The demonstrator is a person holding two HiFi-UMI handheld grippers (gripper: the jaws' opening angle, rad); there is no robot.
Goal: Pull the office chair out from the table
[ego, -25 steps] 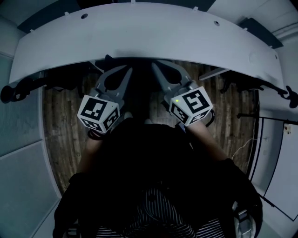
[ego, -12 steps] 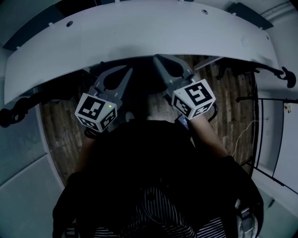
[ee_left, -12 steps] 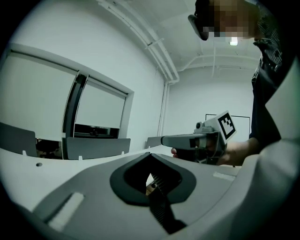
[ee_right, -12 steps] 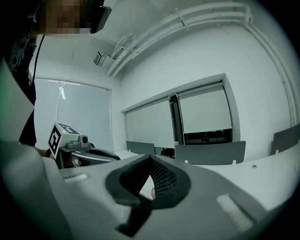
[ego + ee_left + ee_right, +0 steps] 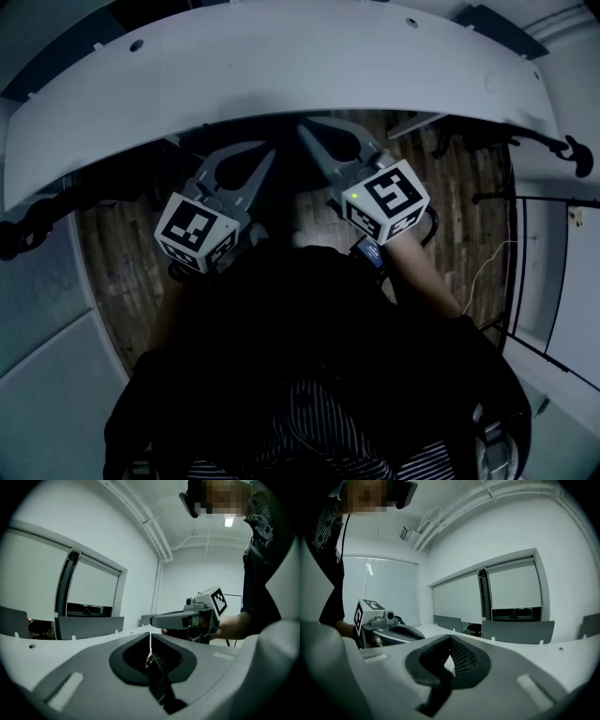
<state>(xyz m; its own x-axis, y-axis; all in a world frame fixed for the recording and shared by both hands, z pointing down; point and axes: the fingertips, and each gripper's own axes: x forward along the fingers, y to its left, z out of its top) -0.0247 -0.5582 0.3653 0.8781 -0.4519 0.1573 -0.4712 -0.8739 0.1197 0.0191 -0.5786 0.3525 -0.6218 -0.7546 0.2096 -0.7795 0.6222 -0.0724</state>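
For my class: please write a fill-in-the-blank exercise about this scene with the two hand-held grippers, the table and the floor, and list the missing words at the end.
1. The jaws of the grey left gripper and the grey right gripper are both ___, with nothing between them.
2. The long curved table ahead of them is ___ in colour.
3. The floor below the table is made of ___ planks.
Missing words: shut; white; wooden.

An office meeting room: a long white table (image 5: 300, 66), grey desk dividers (image 5: 518, 632), blinded windows (image 5: 513, 588).
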